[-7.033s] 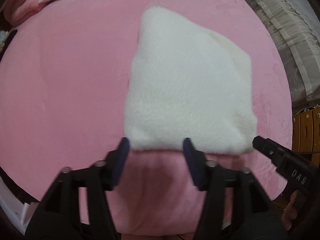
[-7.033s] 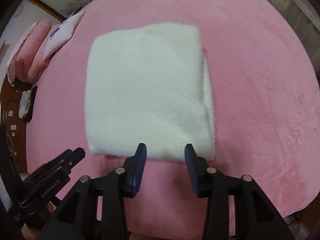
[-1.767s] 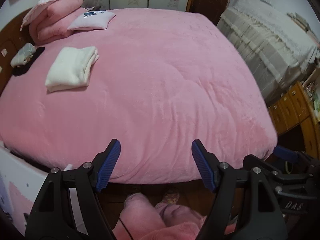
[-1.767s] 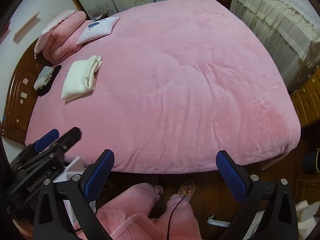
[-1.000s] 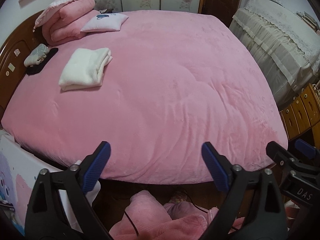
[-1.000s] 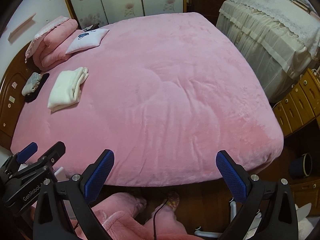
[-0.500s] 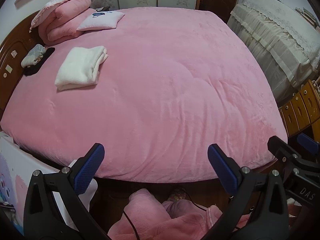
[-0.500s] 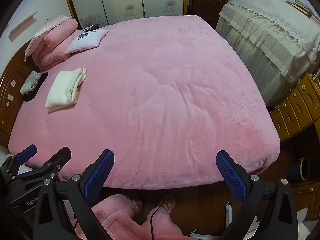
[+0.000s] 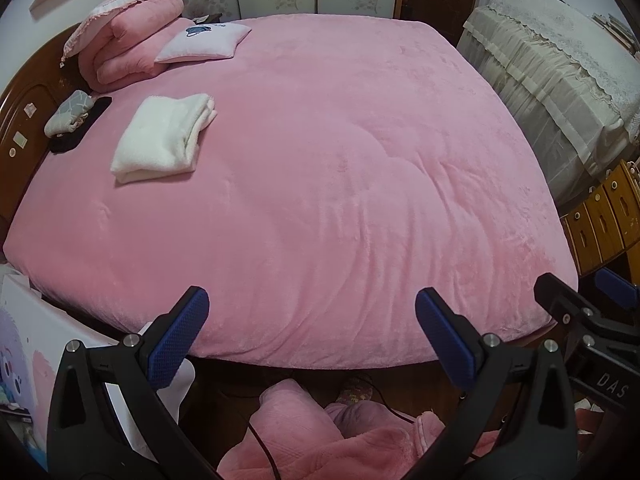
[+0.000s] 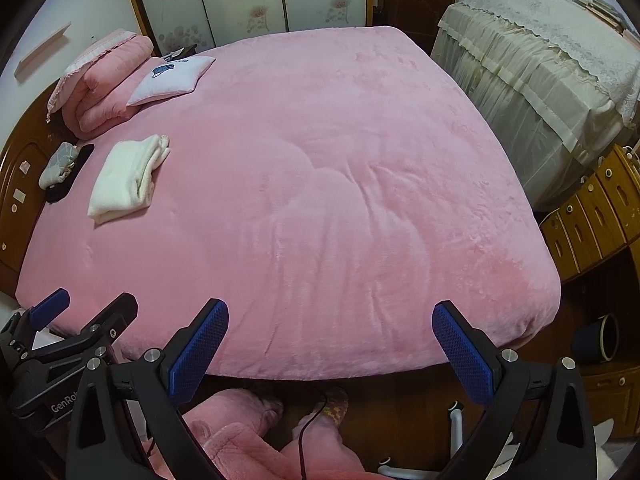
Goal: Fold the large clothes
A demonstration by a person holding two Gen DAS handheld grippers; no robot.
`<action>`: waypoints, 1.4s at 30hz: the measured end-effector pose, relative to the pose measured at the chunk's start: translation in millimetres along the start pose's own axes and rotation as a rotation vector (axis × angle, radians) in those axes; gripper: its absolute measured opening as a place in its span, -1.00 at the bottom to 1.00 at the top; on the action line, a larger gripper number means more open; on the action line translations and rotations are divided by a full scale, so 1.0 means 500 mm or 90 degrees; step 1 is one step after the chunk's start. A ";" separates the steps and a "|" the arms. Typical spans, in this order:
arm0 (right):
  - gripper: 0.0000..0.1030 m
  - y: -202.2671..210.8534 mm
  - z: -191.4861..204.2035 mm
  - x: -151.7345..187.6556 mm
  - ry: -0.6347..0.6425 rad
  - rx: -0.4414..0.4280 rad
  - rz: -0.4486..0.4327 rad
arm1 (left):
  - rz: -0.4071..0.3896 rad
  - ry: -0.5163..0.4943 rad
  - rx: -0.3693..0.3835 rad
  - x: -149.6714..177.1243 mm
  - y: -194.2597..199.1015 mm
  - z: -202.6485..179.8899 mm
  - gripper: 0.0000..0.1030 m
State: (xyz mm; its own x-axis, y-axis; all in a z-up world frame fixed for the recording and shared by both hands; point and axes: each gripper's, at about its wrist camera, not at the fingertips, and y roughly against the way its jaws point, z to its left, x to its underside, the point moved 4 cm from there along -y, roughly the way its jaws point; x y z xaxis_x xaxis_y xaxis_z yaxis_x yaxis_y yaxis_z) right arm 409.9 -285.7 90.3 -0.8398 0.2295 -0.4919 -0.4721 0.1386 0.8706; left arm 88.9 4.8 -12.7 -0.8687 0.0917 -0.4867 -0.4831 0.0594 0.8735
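White folded garment (image 9: 164, 138) lies flat on the pink bedspread (image 9: 340, 184), far over toward the headboard side, just beside a grey bundle (image 9: 68, 114) and a dark item (image 9: 80, 130), with a pink folded quilt (image 9: 128, 48) and a small pillow (image 9: 202, 42) beyond it. I hold both tools back from the bed's foot edge, well apart from the garment. My left gripper (image 9: 310, 334) stands spread wide and holds nothing; my right gripper (image 10: 330, 346) is likewise spread wide and unloaded. I see the right gripper's tips at the left view's right edge.
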 end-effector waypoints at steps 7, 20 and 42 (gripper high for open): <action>0.99 -0.006 -0.016 -0.009 0.008 -0.003 0.005 | -0.011 -0.009 -0.008 0.000 0.003 -0.001 0.99; 0.99 -0.012 -0.025 -0.018 0.010 -0.003 0.009 | -0.006 -0.012 -0.007 0.004 0.000 -0.007 0.99; 0.99 -0.022 -0.043 -0.027 0.018 -0.005 0.014 | -0.002 -0.012 -0.006 0.008 -0.006 -0.004 0.99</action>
State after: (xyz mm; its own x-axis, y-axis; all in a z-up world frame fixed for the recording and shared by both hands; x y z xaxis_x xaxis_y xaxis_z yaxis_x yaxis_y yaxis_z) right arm 420.8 -310.9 87.4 -0.8571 0.2051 -0.4726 -0.4558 0.1257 0.8811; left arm 86.8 3.2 -17.4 -0.8651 0.1100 -0.4894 -0.4869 0.0500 0.8720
